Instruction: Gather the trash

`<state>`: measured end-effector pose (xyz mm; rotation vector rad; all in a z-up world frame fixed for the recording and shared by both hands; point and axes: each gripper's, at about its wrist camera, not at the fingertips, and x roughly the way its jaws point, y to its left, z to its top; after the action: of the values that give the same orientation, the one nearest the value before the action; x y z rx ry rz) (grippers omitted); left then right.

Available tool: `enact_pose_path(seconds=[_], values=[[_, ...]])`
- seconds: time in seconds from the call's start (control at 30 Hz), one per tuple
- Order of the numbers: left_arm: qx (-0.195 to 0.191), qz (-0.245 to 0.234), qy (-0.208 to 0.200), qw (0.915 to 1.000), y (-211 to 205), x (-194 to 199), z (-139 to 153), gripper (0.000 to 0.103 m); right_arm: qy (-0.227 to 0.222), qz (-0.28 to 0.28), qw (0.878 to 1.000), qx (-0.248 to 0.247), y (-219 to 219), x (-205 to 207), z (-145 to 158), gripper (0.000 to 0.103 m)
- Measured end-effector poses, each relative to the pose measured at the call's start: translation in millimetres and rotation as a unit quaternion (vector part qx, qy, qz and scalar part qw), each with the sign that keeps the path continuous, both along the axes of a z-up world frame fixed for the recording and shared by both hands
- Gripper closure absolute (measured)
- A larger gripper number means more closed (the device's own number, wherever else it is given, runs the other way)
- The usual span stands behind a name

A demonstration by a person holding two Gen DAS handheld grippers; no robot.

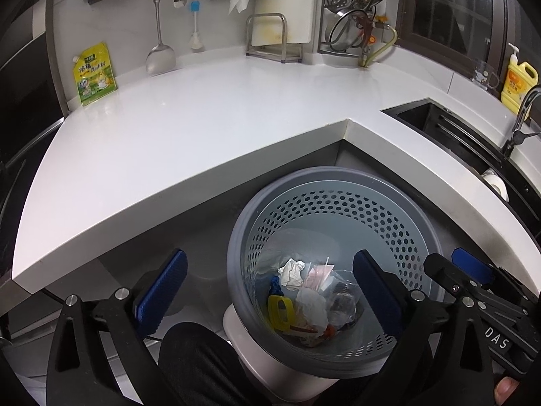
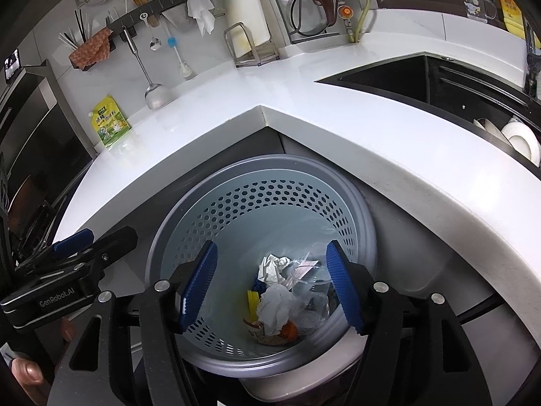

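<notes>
While you are holding both grippers over bin (image 1: pixel 333 264), left gripper (image 1: pixel 270 291) is spread wide, gripping nothing. Right gripper (image 2: pixel 272 286) is spread too, gripping nothing. Trash (image 2: pixel 275 299) is lying at bin bottom. Keep jaws apart while lifting straight out, clear of rim.

Both views are evenly lit from overhead; soft glare is seen on the white countertop (image 1: pixel 209 108) (edges strongly bowed, corners vignetted black), shadow beneath it
</notes>
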<state>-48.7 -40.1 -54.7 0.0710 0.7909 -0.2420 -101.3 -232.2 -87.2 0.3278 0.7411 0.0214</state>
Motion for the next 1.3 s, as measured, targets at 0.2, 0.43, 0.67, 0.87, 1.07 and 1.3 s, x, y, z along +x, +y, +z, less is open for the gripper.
enact_pose_path(seconds=[0.2,0.43,0.67,0.87,1.07,1.3], values=[[0.000,0.005,0.000,1.0000,1.0,-0.7,1.8,0.006,0.000,-0.001,1.000,-0.007,1.7,-0.9,0.2,0.036],[0.002,0.011,-0.003,0.9999,2.6,-3.0,4.5,0.006,-0.003,-0.003,1.000,-0.015,4.7,-1.4,4.3,0.033],[0.003,0.018,-0.005,0.9998,4.2,-2.9,6.3,0.006,-0.002,-0.004,1.000,-0.020,6.8,-0.9,5.9,0.033],[0.007,0.021,-0.004,0.9997,4.9,-2.9,6.7,0.006,-0.002,-0.003,1.000,-0.020,6.8,-0.9,5.7,0.033],[0.012,0.029,-0.011,0.9995,5.0,-4.4,8.3,0.006,0.001,-0.001,1.000,-0.021,8.1,-0.7,4.2,0.033],[0.019,0.030,-0.009,0.9993,3.7,-4.2,7.6,0.006,0.001,-0.001,1.000,-0.021,7.9,-0.7,4.4,0.033]])
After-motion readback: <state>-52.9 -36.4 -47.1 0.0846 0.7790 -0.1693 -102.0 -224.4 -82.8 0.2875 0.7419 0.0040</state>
